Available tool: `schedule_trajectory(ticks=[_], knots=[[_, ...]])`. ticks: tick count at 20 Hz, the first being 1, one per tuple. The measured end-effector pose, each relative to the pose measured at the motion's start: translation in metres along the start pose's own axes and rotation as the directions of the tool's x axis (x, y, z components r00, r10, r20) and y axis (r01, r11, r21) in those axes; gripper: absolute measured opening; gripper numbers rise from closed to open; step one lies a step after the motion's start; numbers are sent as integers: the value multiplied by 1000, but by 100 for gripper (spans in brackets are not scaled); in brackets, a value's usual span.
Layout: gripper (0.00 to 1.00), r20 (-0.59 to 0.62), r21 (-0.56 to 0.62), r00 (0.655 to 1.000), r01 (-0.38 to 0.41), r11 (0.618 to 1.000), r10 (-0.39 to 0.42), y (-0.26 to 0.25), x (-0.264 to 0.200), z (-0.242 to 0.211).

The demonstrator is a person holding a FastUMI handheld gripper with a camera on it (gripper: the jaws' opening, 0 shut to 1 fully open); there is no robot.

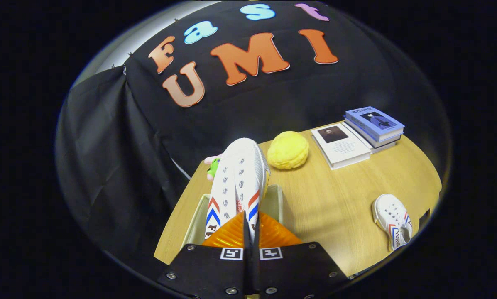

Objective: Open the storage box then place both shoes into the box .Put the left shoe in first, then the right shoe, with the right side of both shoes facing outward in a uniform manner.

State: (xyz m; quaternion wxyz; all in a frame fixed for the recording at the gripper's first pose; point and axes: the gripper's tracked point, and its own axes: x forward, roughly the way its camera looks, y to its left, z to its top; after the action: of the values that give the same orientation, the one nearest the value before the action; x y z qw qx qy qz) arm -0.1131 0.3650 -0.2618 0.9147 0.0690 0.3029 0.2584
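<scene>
The white shoe with red and blue stripes is pinched in the gripper. Both fingers are squeezed tight on its heel end, and its toe points far away. It hangs right over the open storage box, which sits near on the wooden table. This looks like the step of putting the first shoe in. Next it should go down gently, turned the correct way. The other shoe waits to the right. Farther off are a yellow puff and some books.
</scene>
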Motion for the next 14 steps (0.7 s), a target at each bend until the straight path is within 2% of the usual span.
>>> schedule_trajectory(ticks=[5, 14], knots=[[0, -85, -120, 995, -59, 991, 49, 23, 12, -31], [0, -202, -110, 977, -94, 989, 70, 30, -3, -62]])
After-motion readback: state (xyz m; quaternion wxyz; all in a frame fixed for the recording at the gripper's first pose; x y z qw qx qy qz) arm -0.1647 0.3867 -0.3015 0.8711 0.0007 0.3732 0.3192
